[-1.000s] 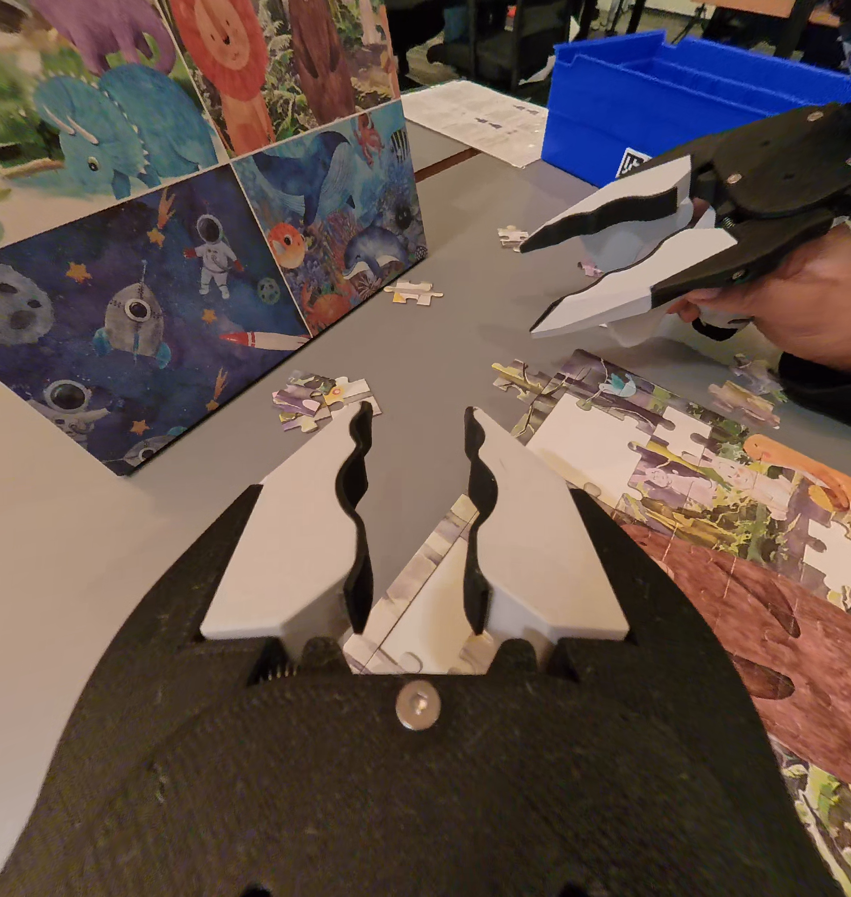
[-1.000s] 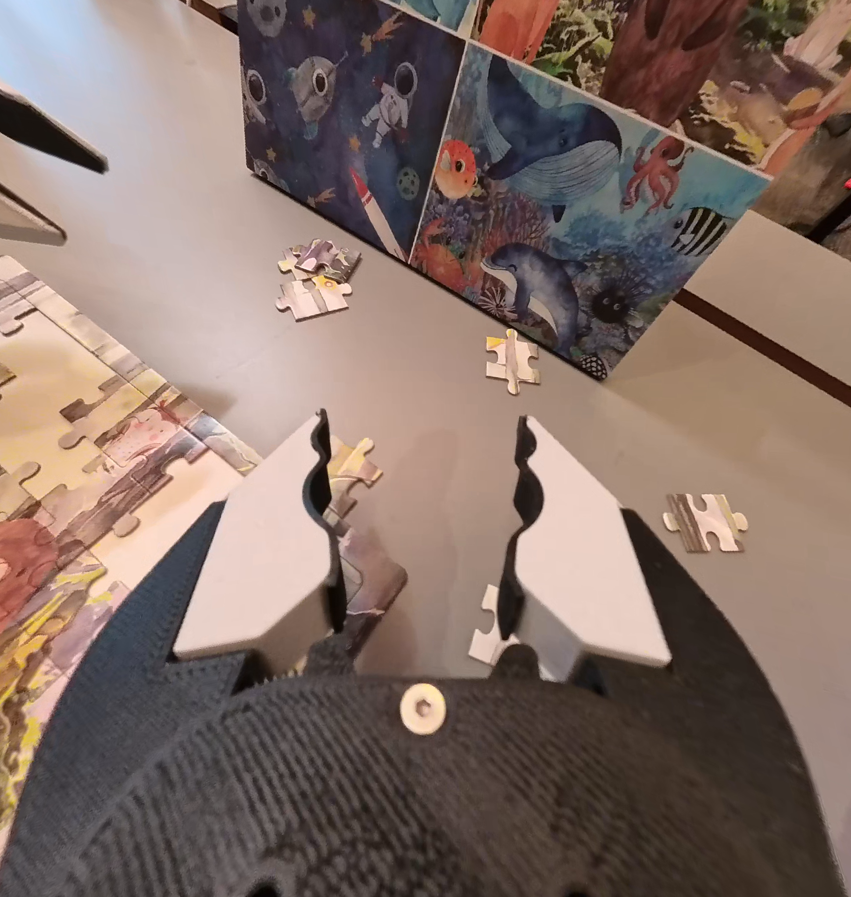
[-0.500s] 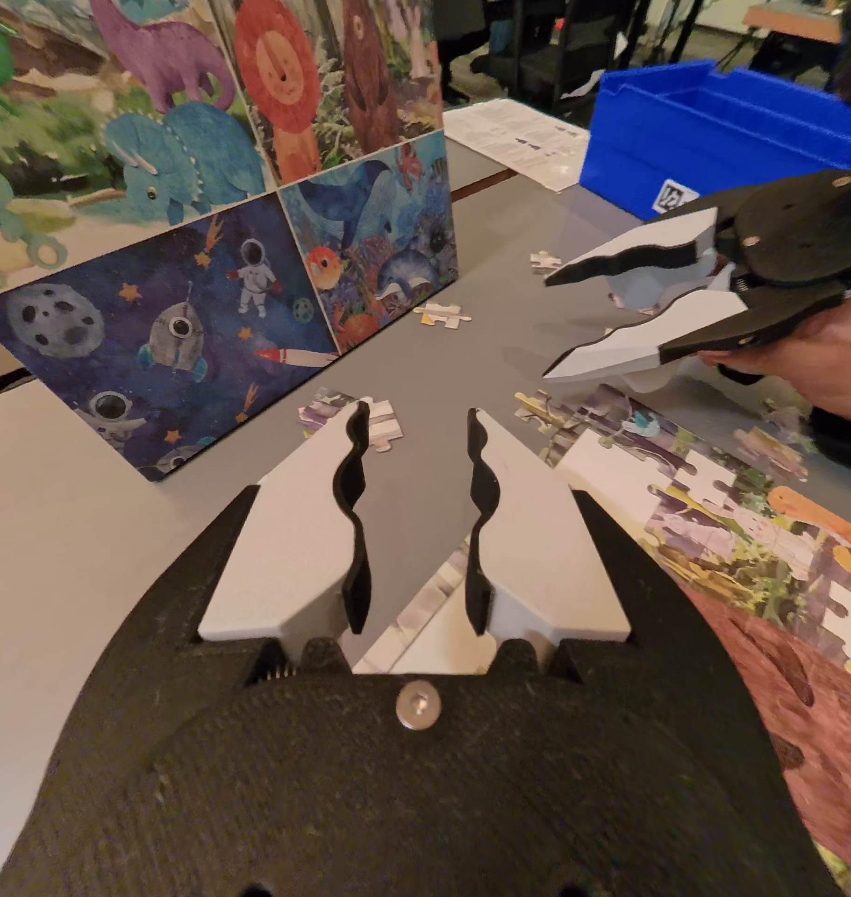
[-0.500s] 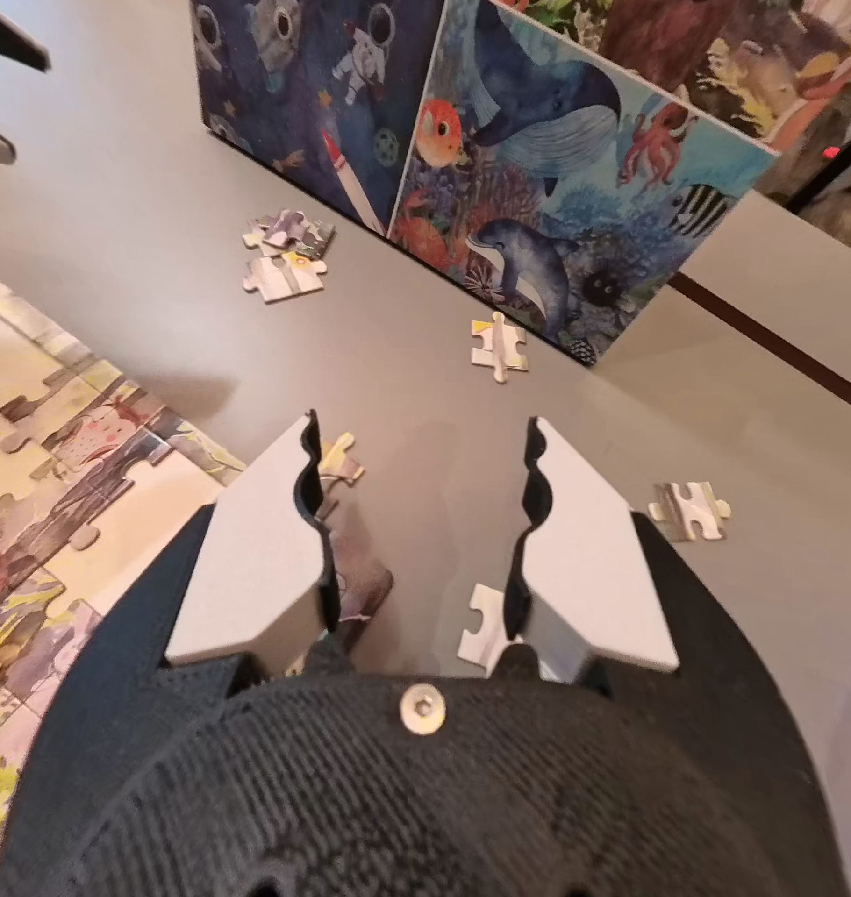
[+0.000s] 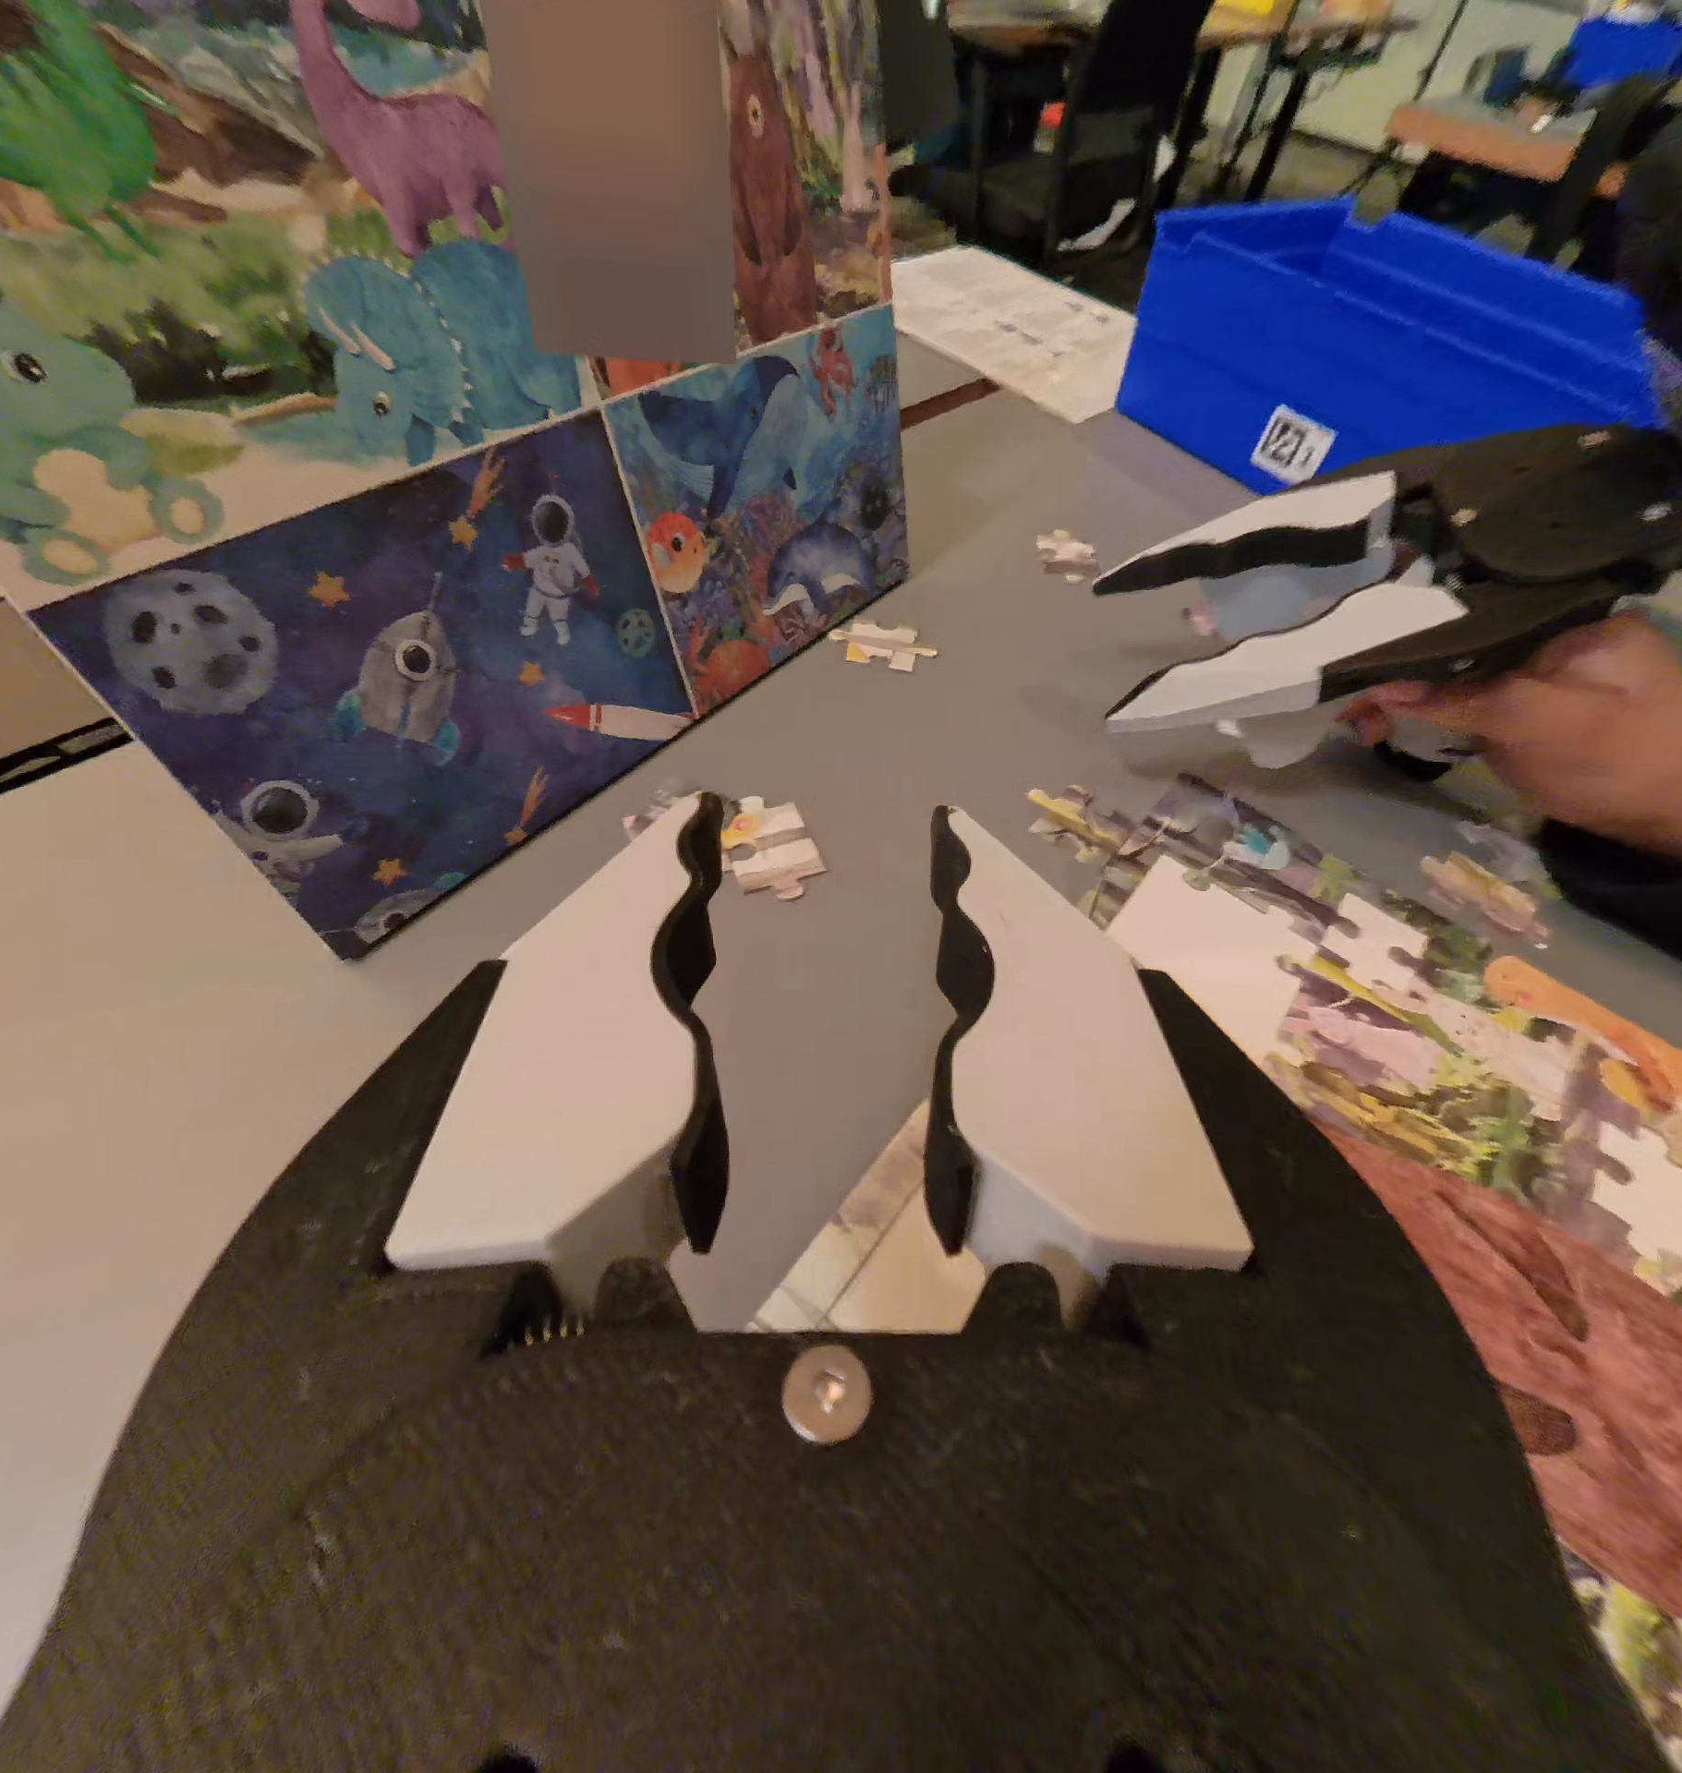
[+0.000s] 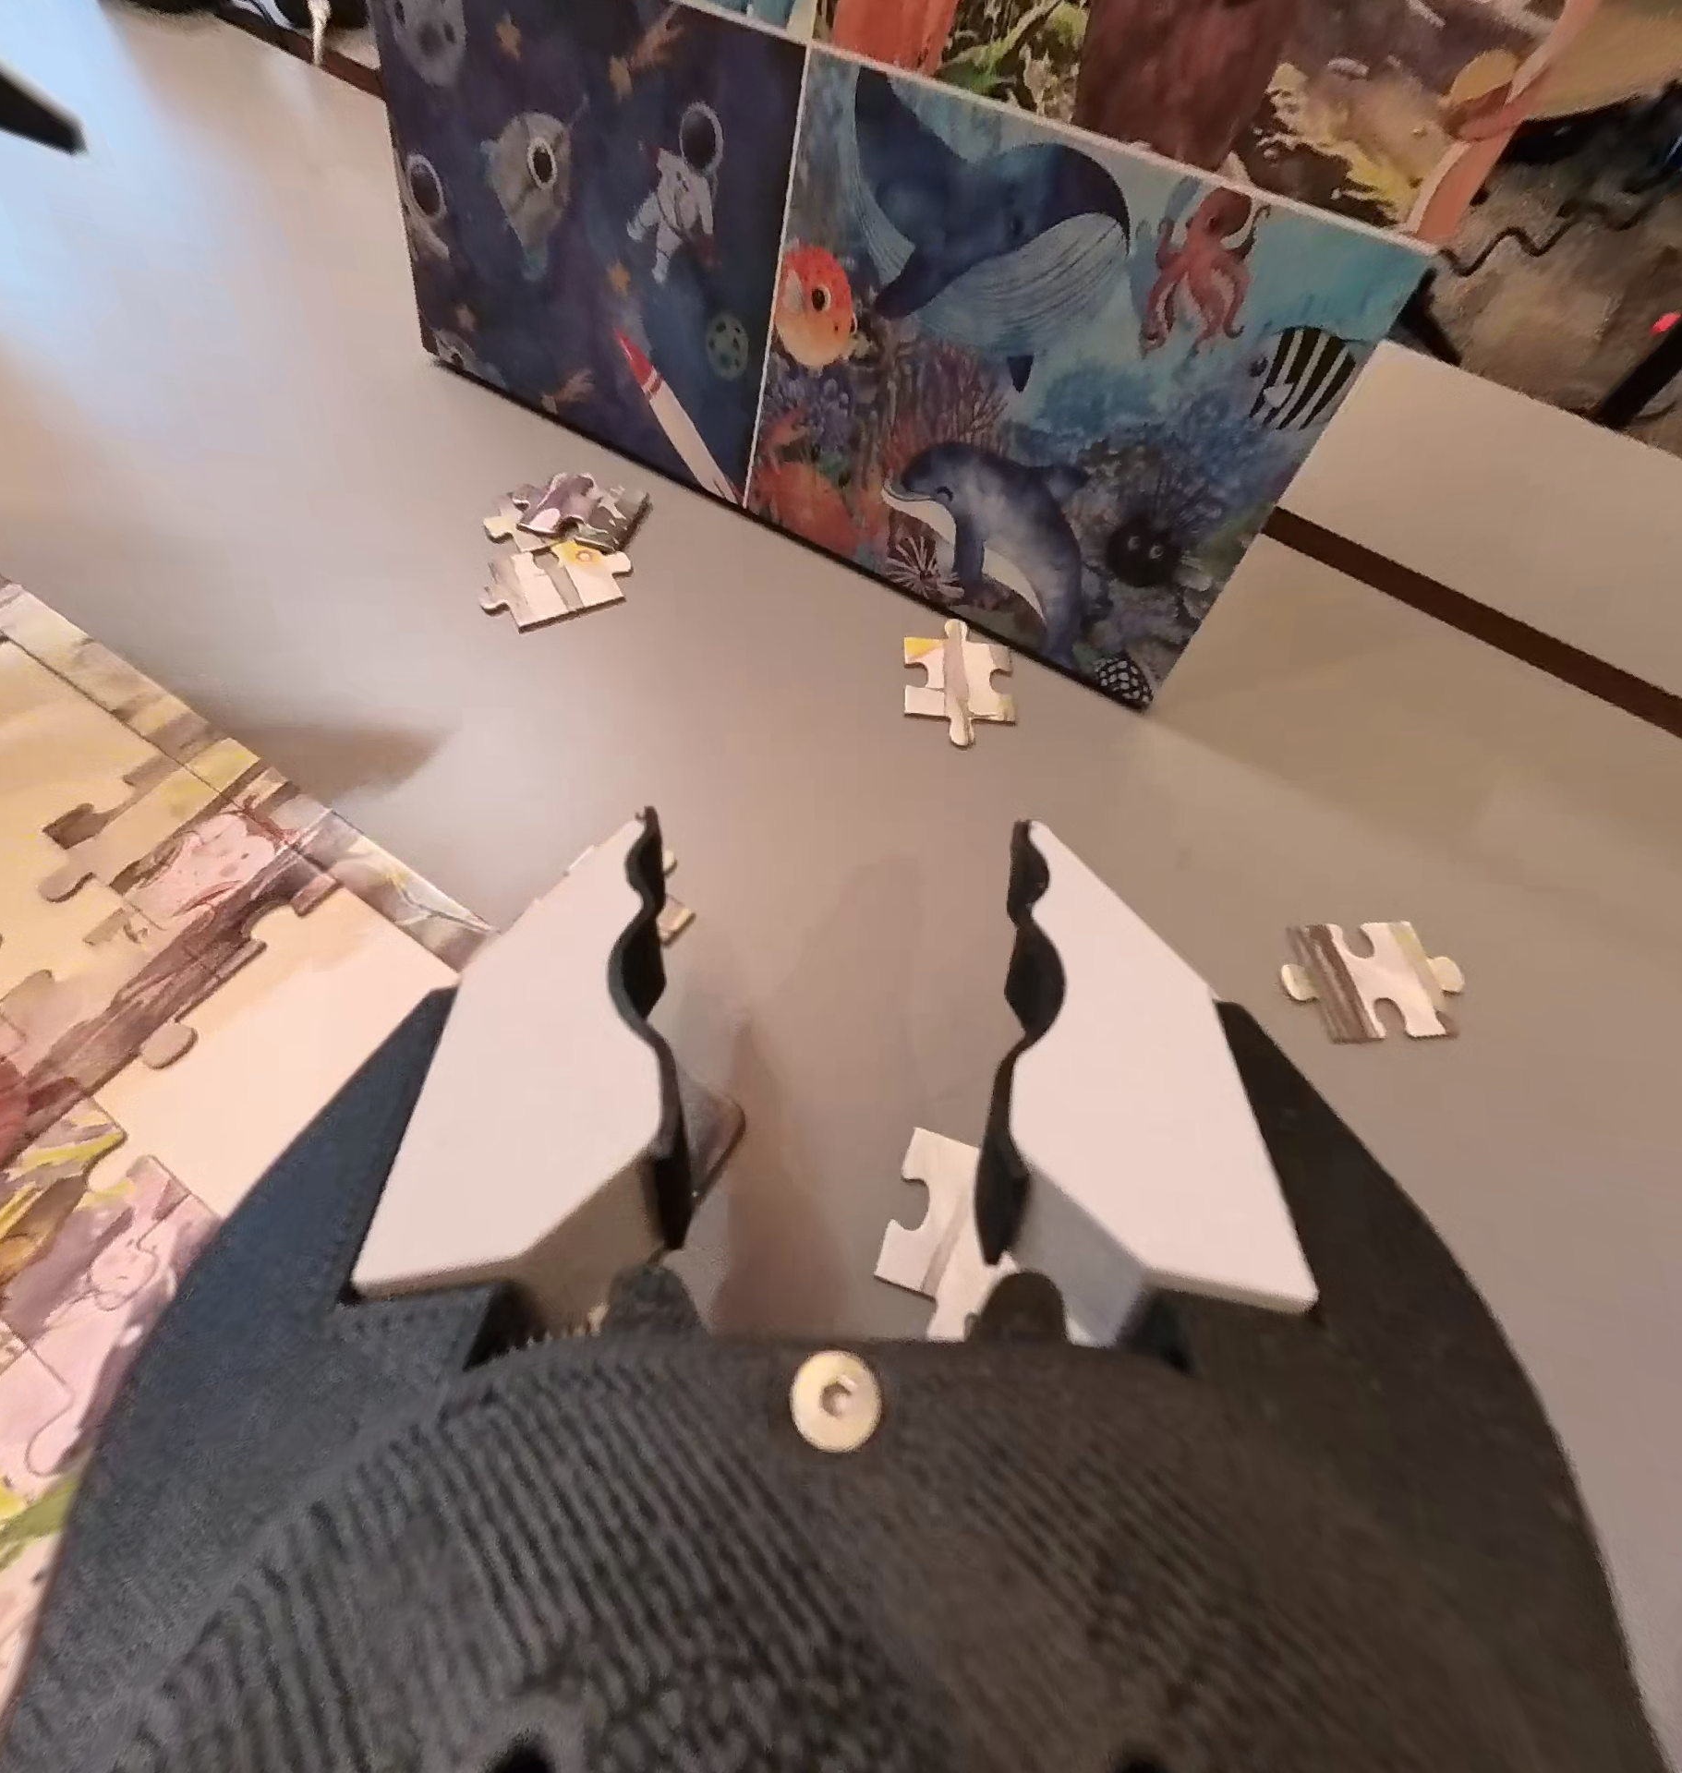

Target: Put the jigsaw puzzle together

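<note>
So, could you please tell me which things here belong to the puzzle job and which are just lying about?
Belongs to the job:
- assembled puzzle
- loose pieces
- picture box
- left gripper, right gripper, both open

Lying about:
- blue bin
- printed sheet

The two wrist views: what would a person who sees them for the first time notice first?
First, the tall, brightly illustrated picture board with space and sea scenes, standing upright at the far side of the grey table. Next, the large, partly assembled jigsaw puzzle lying flat on the table, with loose cardboard puzzle pieces scattered between it and the board. Both the left gripper and the right gripper hang open and empty above the table.
</note>
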